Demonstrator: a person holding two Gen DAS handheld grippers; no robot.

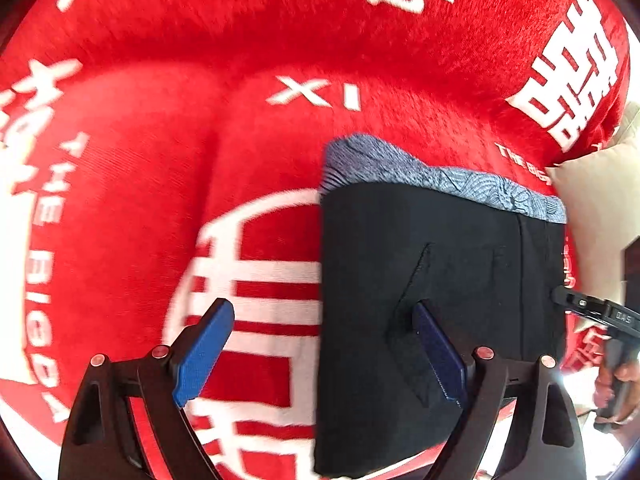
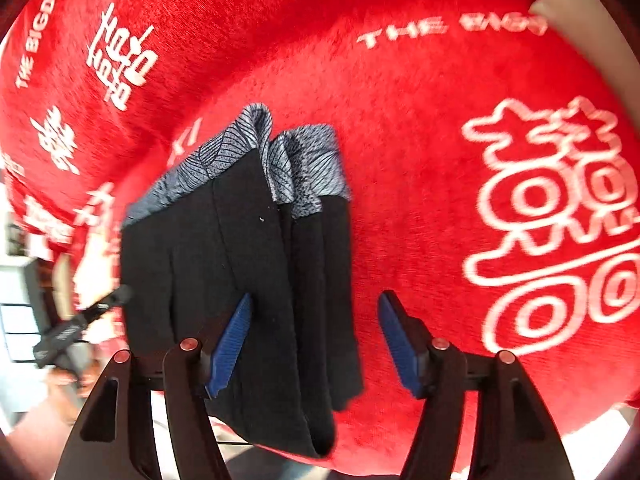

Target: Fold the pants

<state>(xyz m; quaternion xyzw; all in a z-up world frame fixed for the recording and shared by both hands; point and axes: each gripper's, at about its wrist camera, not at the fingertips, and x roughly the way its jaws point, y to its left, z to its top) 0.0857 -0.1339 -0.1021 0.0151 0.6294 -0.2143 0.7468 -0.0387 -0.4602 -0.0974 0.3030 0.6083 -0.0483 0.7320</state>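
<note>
Black pants [image 1: 440, 280] lie folded into a compact rectangle on a red plush blanket [image 1: 160, 160] with white lettering. A grey-blue patterned waistband lining [image 1: 420, 172] shows along the far edge. My left gripper [image 1: 320, 352] is open over the pants' left edge, with one blue pad over the blanket and the other over the black cloth. In the right wrist view the pants [image 2: 240, 260] show stacked folds at the right side. My right gripper [image 2: 316, 348] is open astride that right edge. Neither gripper's pads press the cloth.
A beige cushion [image 1: 600, 200] sits beyond the pants' right side. A hand [image 1: 616, 384] holds the black body of the other tool at the right edge of the left wrist view. The blanket [image 2: 440, 160] spreads widely around the pants.
</note>
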